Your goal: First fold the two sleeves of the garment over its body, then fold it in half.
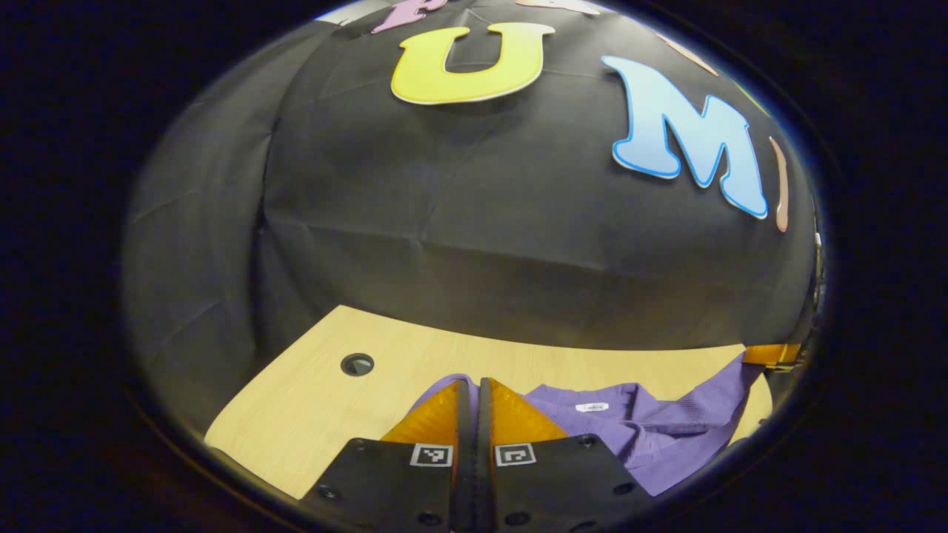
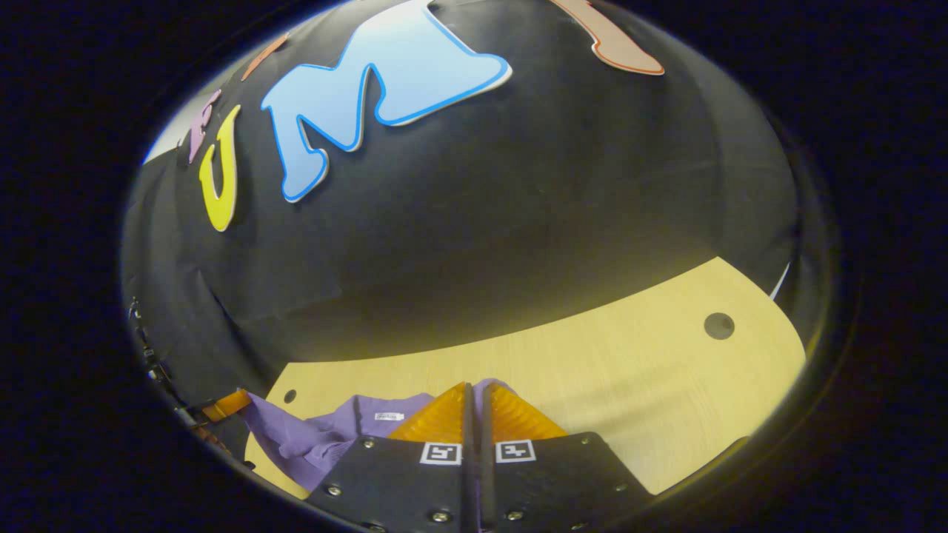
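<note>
Purple garment [image 1: 652,429] lifted above tabletop [image 1: 311,400], fabric pinched between closed fingers of left claw [image 1: 474,389] and right claw [image 2: 474,391]

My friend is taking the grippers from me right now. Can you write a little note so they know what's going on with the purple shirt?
Left gripper: shut on the purple shirt, fabric pinched between its fingers.
Right gripper: shut on the shirt too, gripping another edge.
The shirt sits bunched and partly lifted over the wooden table, collar label facing up.
Done: hard to tell; whether the sleeves are folded is hidden.
Left: probably bring the held edges over for the fold, lay the shirt flat, then let go.
</note>
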The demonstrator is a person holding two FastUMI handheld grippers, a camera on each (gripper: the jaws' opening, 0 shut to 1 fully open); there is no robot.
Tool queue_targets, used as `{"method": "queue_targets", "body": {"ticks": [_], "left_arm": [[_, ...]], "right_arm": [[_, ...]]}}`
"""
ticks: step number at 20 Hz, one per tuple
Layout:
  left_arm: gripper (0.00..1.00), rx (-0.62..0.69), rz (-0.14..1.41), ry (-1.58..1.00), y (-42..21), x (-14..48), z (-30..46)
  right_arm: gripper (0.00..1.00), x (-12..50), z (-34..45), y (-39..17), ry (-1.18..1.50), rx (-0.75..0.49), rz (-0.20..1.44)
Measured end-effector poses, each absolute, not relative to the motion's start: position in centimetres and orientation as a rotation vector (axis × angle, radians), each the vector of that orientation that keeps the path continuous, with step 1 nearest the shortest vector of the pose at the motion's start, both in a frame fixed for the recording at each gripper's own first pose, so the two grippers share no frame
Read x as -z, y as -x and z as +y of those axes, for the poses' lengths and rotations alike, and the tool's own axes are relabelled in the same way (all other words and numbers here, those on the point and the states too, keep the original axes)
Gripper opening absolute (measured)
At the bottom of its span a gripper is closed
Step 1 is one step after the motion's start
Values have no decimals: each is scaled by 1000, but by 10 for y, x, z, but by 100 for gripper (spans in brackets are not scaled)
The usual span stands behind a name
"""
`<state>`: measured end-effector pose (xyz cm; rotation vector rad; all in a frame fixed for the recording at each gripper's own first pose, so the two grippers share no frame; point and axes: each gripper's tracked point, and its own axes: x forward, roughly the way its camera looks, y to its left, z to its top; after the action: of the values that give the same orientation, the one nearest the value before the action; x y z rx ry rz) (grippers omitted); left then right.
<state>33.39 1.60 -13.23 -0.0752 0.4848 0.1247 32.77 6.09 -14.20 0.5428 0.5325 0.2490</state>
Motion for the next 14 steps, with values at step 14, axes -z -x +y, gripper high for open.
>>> {"method": "queue_targets", "body": {"ticks": [14], "left_arm": [[45, -145, 535, 22, -330, 157, 6]], "right_arm": [[35, 167, 67, -313, -277, -216, 587]]}}
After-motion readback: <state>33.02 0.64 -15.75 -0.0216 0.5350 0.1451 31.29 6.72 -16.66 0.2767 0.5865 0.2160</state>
